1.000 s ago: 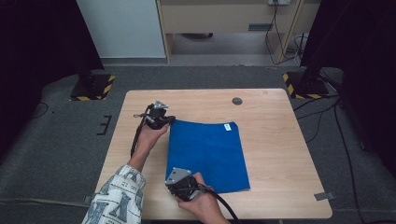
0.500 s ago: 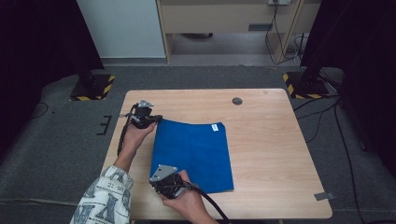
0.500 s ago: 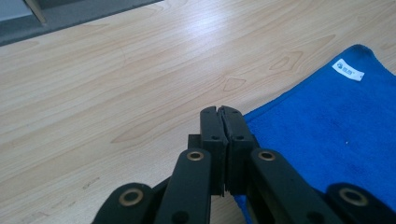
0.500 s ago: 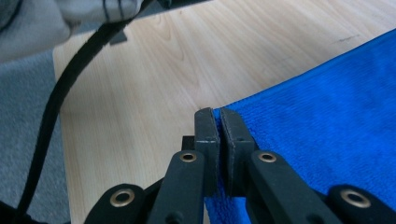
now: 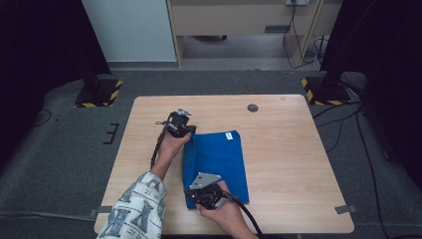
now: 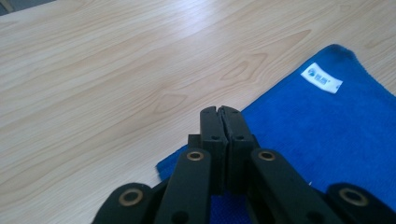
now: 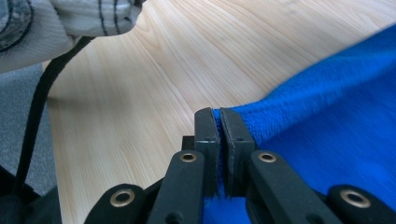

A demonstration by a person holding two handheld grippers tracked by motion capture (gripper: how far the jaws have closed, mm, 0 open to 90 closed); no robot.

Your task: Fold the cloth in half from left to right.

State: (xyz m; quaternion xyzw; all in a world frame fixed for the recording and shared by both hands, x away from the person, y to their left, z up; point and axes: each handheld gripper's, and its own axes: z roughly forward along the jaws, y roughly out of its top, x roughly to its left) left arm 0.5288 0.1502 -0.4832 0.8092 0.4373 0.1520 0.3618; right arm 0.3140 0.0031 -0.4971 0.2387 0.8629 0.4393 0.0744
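A blue towel [image 5: 221,159] with a small white label [image 5: 229,135] lies on the wooden table [image 5: 288,149]. My left gripper [image 5: 189,132] is at the towel's far left corner, jaws pressed together on the edge of the blue towel [image 6: 327,135], with the white label [image 6: 321,78] beyond. My right gripper [image 5: 193,198] is at the near left corner; a sliver of the blue towel [image 7: 327,130] shows pinched between its shut jaws. The person's patterned sleeve [image 7: 70,18] and a black cable [image 7: 37,107] lie to the left in the right gripper view.
A small dark round disc [image 5: 253,107] sits in the tabletop near the far edge. Bare wood stretches to the right of the towel. Yellow-and-black striped stand bases [image 5: 99,92] [image 5: 321,87] sit on the grey floor beyond the table's far corners.
Both grippers first pulled the towel left, then moved back right. The towel's left edge has come right with them while its right edge stayed put, so the towel looks narrower.
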